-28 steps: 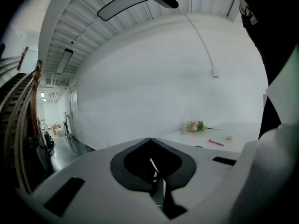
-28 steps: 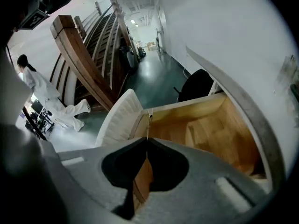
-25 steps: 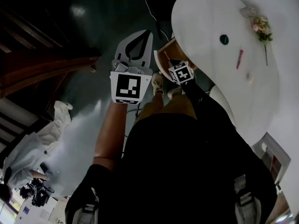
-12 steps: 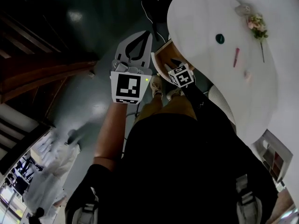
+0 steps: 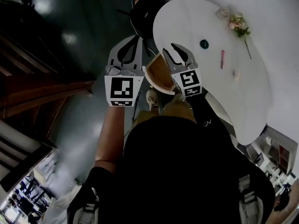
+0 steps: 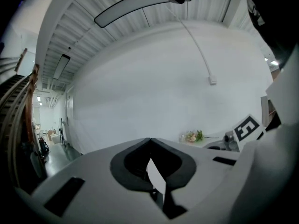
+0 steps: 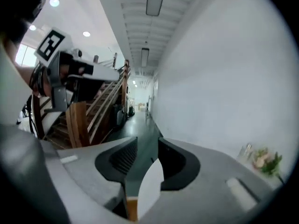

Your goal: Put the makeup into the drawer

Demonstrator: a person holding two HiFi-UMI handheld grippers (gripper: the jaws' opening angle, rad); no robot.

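Note:
On the white table [image 5: 210, 97] lie a pink makeup stick [image 5: 222, 59], a dark round compact [image 5: 204, 44] and a small pale piece [image 5: 236, 72]. The wooden drawer [image 5: 159, 73] stands pulled out under the table's near edge. My right gripper [image 5: 169, 48] is up beside the drawer at the table edge, open, with nothing between its jaws [image 7: 147, 141]. My left gripper [image 5: 138, 36] hangs to the left of the drawer over the dark floor; its tips meet [image 6: 150, 140] and it is shut and holds nothing.
A flower sprig [image 5: 237, 22] and a small glass [image 5: 224, 12] sit at the table's far side. A black stool [image 5: 145, 10] stands beyond the drawer. A wooden staircase [image 7: 88, 111] runs along the left. The person's legs and shoes [image 5: 152, 97] are below the grippers.
My right gripper has come up from low beside the drawer to table-edge height and its jaws now stand apart. The left gripper rose slightly. The head view has swung.

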